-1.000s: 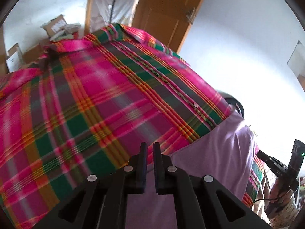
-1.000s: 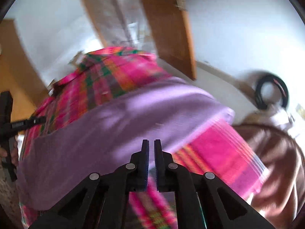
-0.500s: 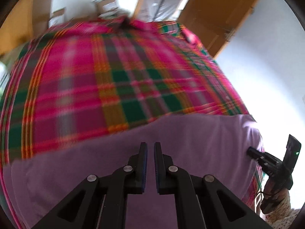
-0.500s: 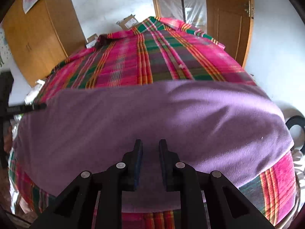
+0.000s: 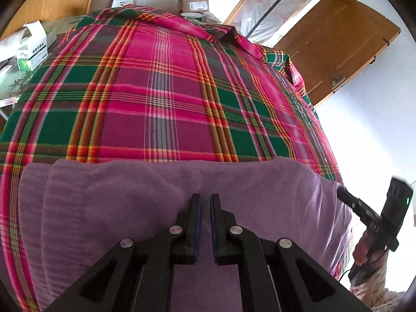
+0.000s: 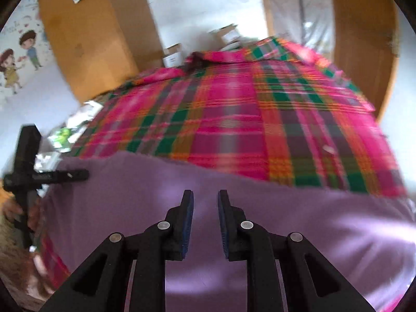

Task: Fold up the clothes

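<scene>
My left hand-held gripper (image 5: 205,200), jaws nearly pressed together, and right hand-held gripper (image 6: 205,197), jaws spread and empty, hover over the fuzzy purple garment (image 5: 130,208), lying flat atop a pink-green plaid cloth (image 5: 161,98).

Ahead and to the right of the left tongs, an open wooden door (image 5: 335,39) against a white wall (image 5: 369,119) — bright daylight, washed out. Beside it a plastic-covered doorway (image 5: 270,13); cardboard boxes (image 5: 193,2) straight ahead, a green-and-white carton (image 5: 32,49) far left. Up and left of the right tongs, a tall wooden cabinet (image 6: 88,33) and cartoon wall stickers (image 6: 18,54) — blurred.
</scene>
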Action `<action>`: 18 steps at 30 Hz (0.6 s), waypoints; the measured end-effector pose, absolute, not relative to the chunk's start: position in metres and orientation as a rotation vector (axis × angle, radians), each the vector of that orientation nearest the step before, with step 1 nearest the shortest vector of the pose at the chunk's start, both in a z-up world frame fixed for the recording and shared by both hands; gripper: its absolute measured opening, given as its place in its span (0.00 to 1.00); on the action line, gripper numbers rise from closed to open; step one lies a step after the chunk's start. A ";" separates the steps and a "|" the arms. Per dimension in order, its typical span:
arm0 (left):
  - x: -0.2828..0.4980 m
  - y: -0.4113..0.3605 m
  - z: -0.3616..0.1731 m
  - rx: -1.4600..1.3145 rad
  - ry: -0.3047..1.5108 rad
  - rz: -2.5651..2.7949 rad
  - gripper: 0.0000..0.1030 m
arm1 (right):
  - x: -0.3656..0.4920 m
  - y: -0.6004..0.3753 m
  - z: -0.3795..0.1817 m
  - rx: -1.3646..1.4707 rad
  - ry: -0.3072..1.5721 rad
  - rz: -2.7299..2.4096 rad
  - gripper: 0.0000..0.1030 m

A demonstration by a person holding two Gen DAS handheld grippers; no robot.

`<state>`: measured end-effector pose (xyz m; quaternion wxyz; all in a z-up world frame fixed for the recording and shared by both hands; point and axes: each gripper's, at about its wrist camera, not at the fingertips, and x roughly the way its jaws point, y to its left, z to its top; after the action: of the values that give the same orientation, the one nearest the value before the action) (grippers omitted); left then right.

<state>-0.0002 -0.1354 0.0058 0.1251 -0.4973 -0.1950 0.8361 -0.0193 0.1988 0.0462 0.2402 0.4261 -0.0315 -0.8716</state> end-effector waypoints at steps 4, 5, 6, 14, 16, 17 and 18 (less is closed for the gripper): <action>-0.004 -0.125 0.011 -1.443 -0.512 2.454 0.06 | -0.046 0.172 0.045 1.170 -0.096 -2.156 0.32; -0.005 -0.122 0.013 -1.435 -0.508 2.446 0.06 | -0.051 0.162 0.043 1.168 -0.070 -2.112 0.36; -0.008 -0.120 0.014 -1.427 -0.504 2.437 0.06 | -0.056 0.155 0.042 1.177 -0.043 -2.096 0.38; -0.034 -0.107 0.018 -1.409 -0.467 2.406 0.06 | -0.087 0.126 0.029 1.251 0.023 -1.932 0.38; -0.042 -0.104 0.016 -1.414 -0.463 2.393 0.06 | -0.087 0.122 0.027 1.262 0.055 -1.893 0.38; -0.046 -0.103 0.016 -1.417 -0.461 2.391 0.06 | -0.086 0.121 0.028 1.268 0.063 -1.867 0.38; -0.048 -0.102 0.016 -1.415 -0.461 2.385 0.06 | -0.085 0.120 0.028 1.267 0.067 -1.848 0.39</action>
<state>-0.0480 -0.1017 0.0158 0.1643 -0.4965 -0.1617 0.8369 -0.0851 0.1199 0.0284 0.4351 0.5089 0.0270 -0.7423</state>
